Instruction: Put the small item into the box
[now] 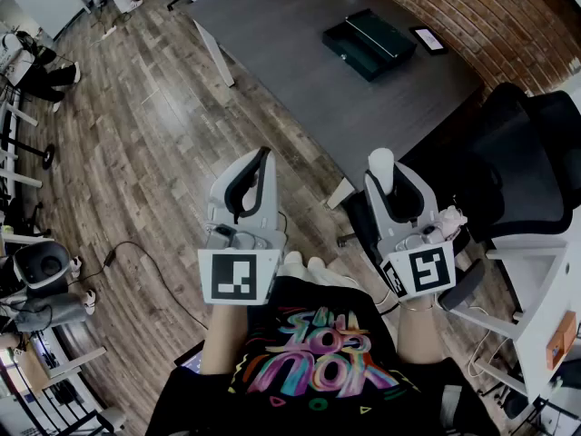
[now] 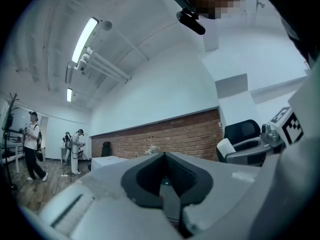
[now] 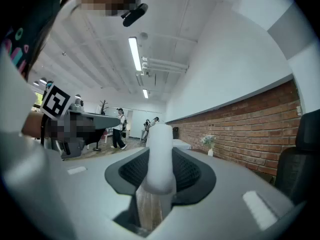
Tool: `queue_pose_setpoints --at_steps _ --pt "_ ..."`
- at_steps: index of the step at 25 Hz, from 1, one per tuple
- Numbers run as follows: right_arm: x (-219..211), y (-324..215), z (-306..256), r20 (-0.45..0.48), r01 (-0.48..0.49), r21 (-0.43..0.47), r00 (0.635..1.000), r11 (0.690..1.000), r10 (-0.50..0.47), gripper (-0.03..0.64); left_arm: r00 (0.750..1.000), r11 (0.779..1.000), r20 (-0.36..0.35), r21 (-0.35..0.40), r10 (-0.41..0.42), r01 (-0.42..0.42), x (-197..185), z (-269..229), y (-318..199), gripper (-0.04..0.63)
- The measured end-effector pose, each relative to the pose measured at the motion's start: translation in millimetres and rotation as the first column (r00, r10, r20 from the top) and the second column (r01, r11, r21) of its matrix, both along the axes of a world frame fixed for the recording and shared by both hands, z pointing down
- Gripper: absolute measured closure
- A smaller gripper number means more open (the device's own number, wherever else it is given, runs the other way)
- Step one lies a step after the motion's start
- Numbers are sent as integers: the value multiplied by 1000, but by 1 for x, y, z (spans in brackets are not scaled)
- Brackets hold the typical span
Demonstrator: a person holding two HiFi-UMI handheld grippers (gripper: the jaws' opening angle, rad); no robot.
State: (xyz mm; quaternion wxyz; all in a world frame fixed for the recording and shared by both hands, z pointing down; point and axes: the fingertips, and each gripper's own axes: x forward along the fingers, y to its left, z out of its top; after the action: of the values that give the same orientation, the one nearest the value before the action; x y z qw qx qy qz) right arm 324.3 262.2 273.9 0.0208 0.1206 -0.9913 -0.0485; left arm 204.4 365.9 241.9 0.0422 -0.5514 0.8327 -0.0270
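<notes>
Right gripper (image 1: 395,184) clamps the white small item (image 3: 161,154). Left gripper (image 1: 254,166) is closed and empty. The box (image 1: 368,44) sits near the tabletop's (image 1: 272,34) far right edge.

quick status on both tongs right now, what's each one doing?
Left tongs: closed, nothing between them.
Right tongs: closed on a small white rounded cylinder.

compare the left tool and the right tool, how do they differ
The right tool clamps a small white item; the left tool holds nothing. The right tool's jaws stand apart around that item; the left tool's jaws are together. Both are held level, short of the grey table.
</notes>
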Motion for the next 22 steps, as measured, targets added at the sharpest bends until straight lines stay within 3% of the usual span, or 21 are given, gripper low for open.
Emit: queue_pose_setpoints --at_steps 16,22 --pt "12 -23 3 28 23 -17 999 1000 -22 480 996 998 67 -8 -58 58 13 -3 -9 594" --pt "0 -32 15 15 30 -39 999 999 -30 479 998 997 1 -54 -55 55 3 16 -25 594"
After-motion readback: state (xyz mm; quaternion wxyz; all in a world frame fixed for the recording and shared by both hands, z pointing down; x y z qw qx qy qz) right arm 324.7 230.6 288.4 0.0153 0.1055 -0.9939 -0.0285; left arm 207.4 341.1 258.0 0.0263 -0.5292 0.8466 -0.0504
